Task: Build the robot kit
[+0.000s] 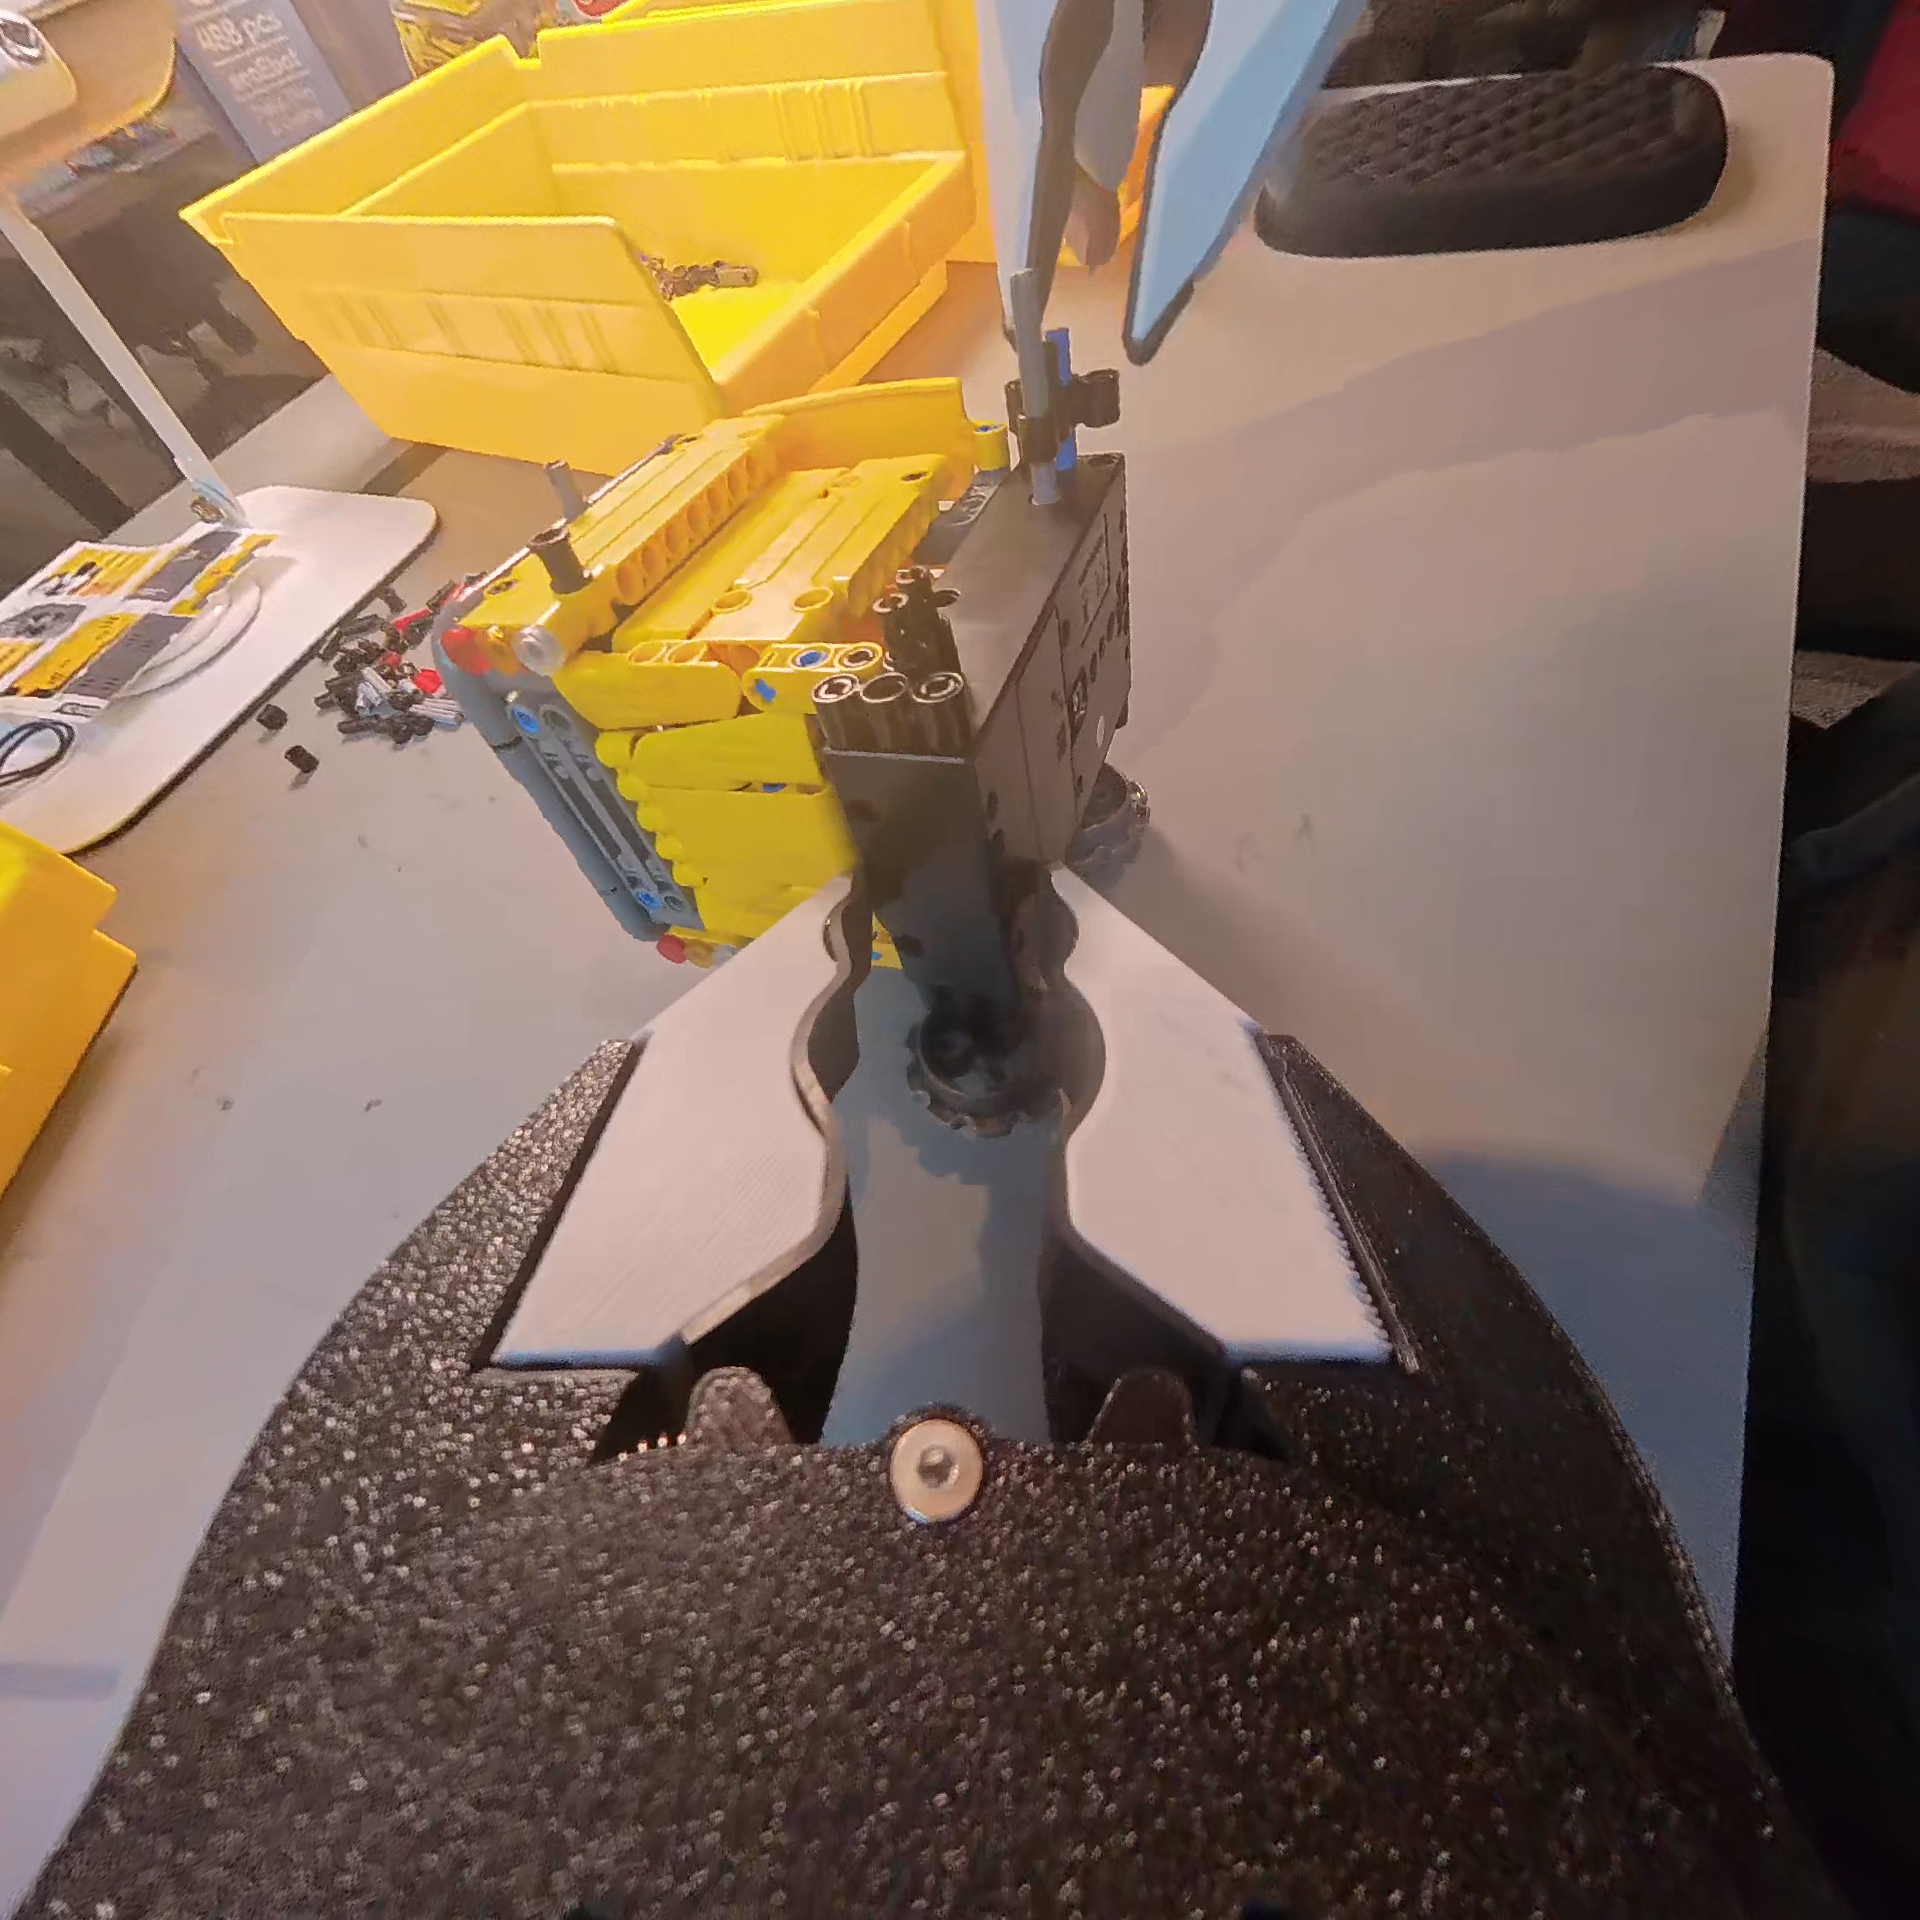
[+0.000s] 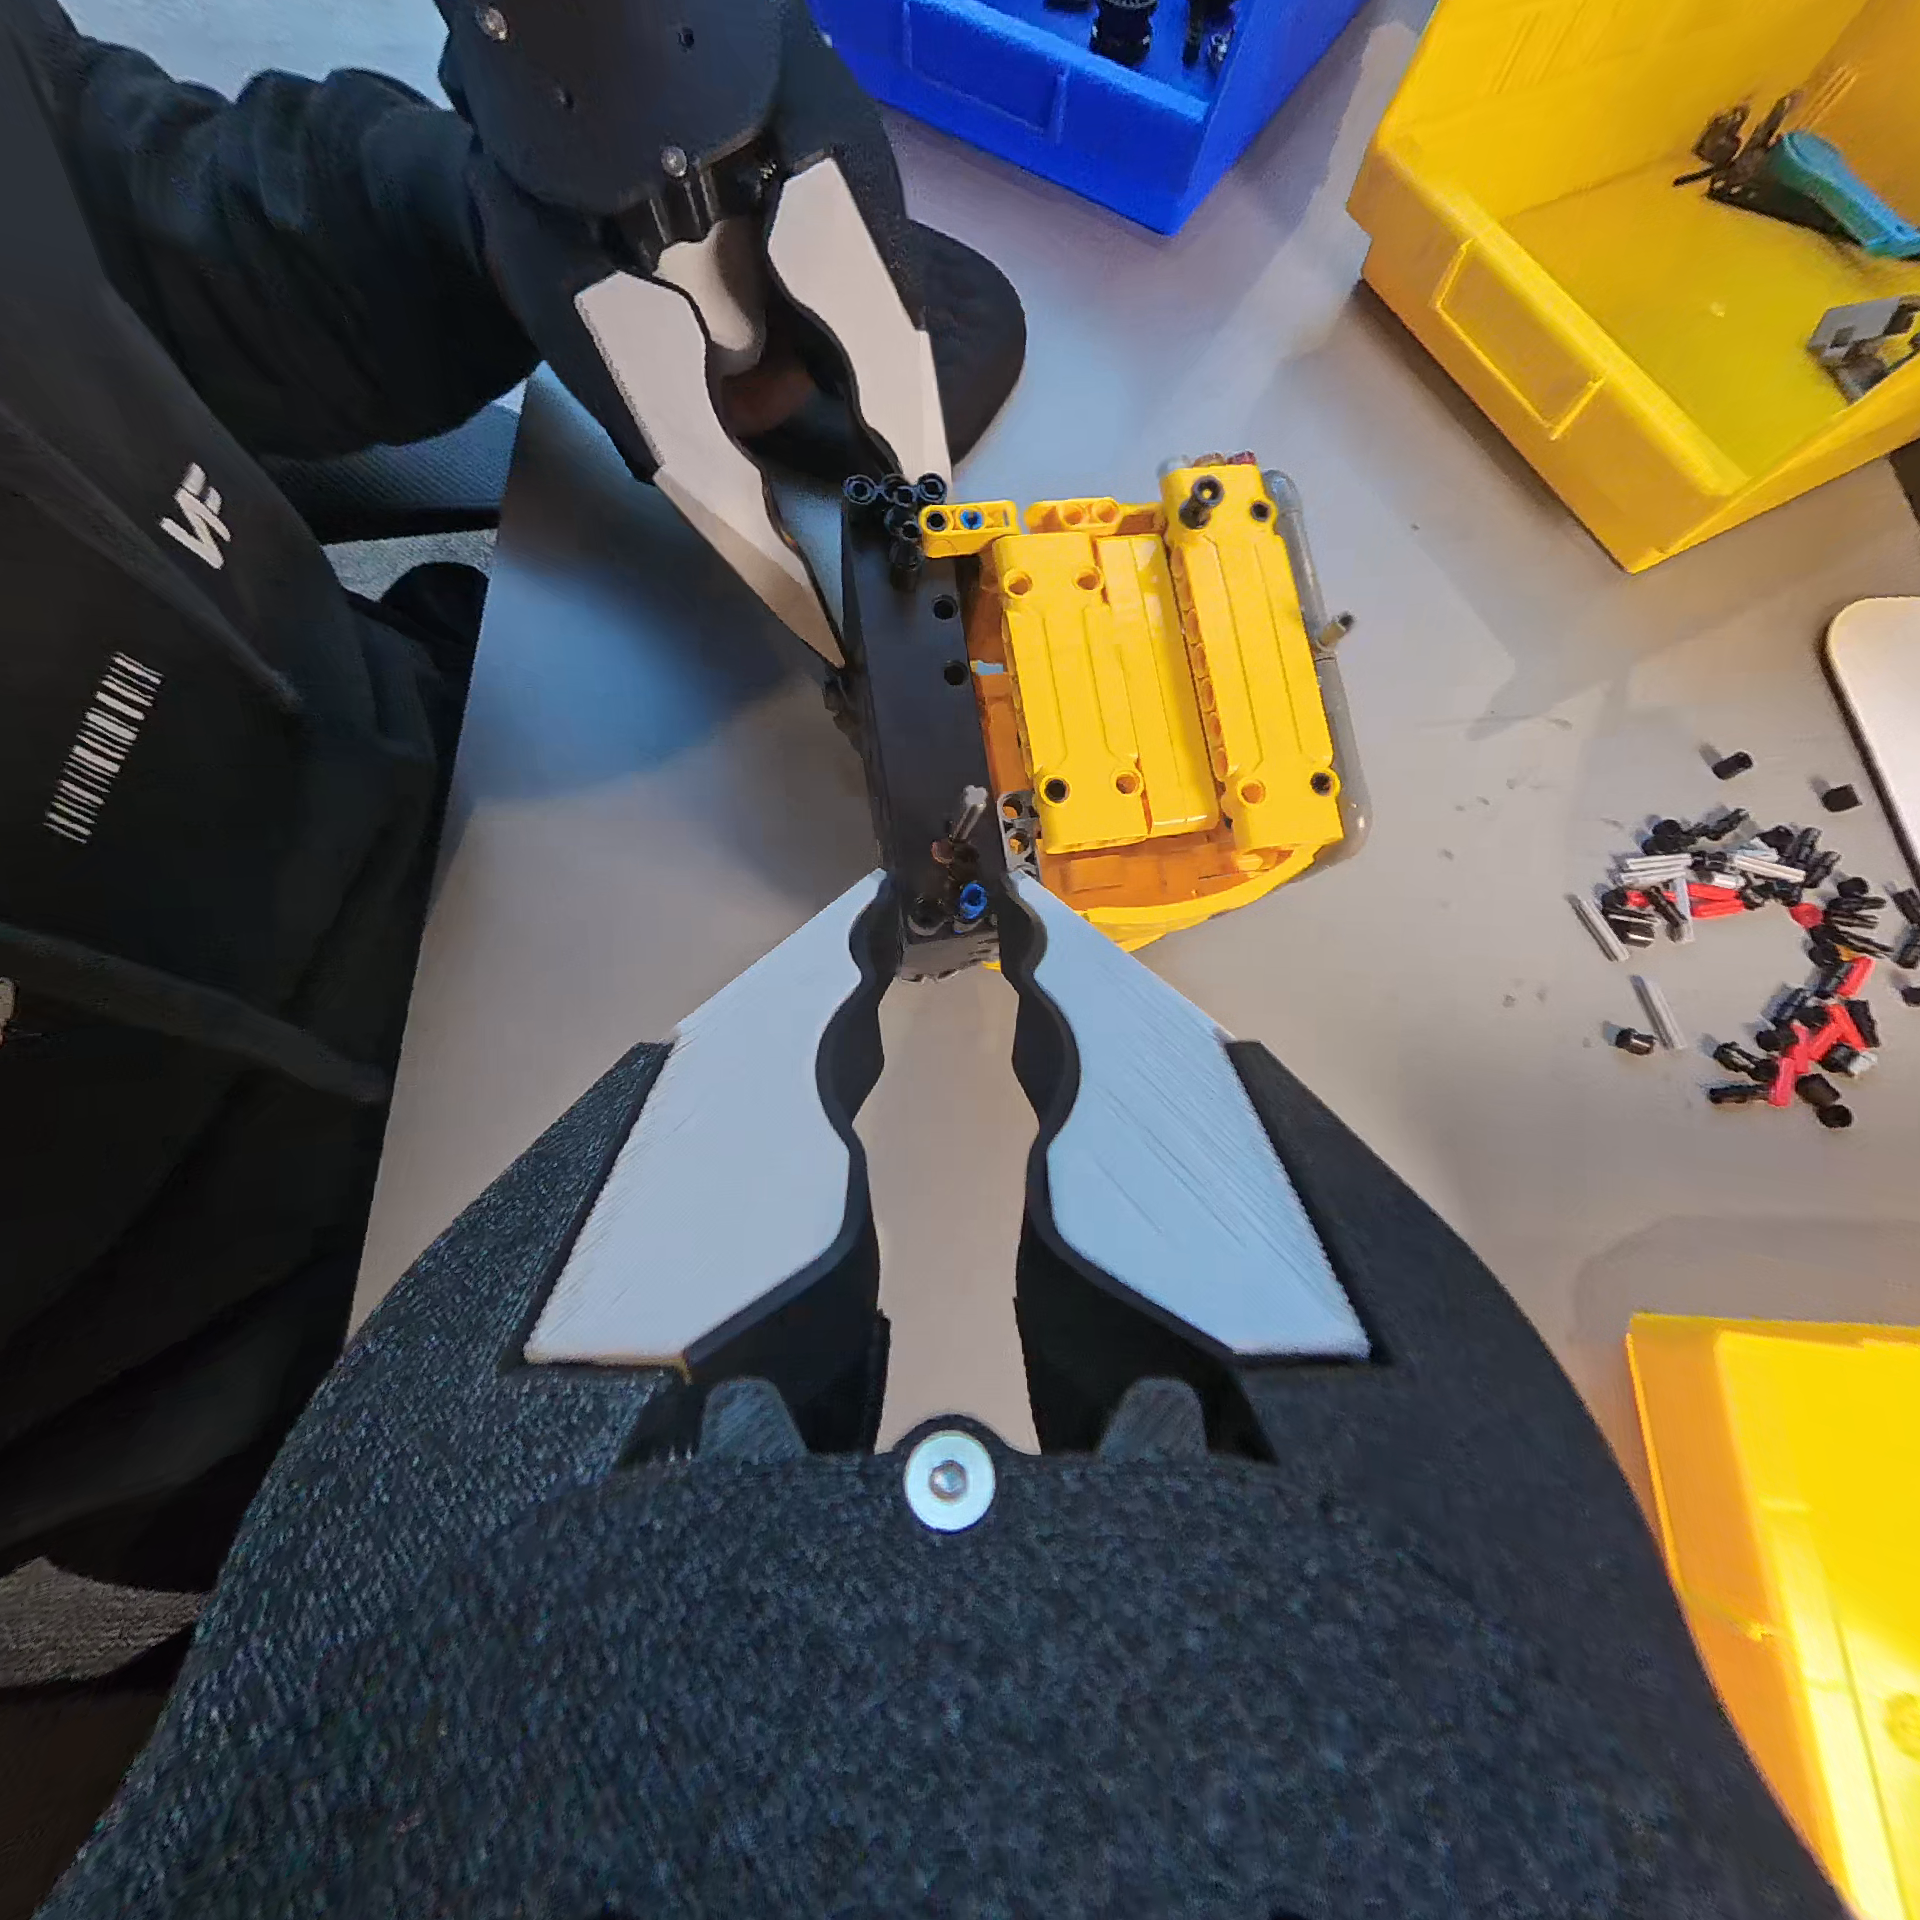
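Observation:
A yellow and black brick model (image 1: 727, 665) lies on the grey table (image 1: 1403, 623). My left gripper (image 1: 954, 883) is shut on the near end of the model's black block (image 1: 1060, 644), with a black toothed wheel (image 1: 977, 1081) between its fingers. My right gripper (image 1: 1081, 327) comes down from above at the block's far end. Its jaws stand narrowly apart around a grey axle (image 1: 1042, 436) carrying a black connector and a blue pin. In the right wrist view the right gripper (image 2: 948, 883) flanks that axle (image 2: 968, 816) at the block (image 2: 914, 686). The left gripper (image 2: 883, 561) holds the opposite end beside the model's yellow part (image 2: 1143, 675).
Yellow bins (image 1: 582, 260) (image 2: 1621, 312) and a blue bin (image 2: 1091, 104) stand behind the model. A pile of loose black, red and grey pins (image 2: 1756, 935) (image 1: 384, 686) lies beside it. A booklet (image 1: 104, 613) rests on a white pad. A person's black sleeve (image 2: 208, 727) is at the table edge. Across from one pair of fingers to the other is roughly 11 cm.

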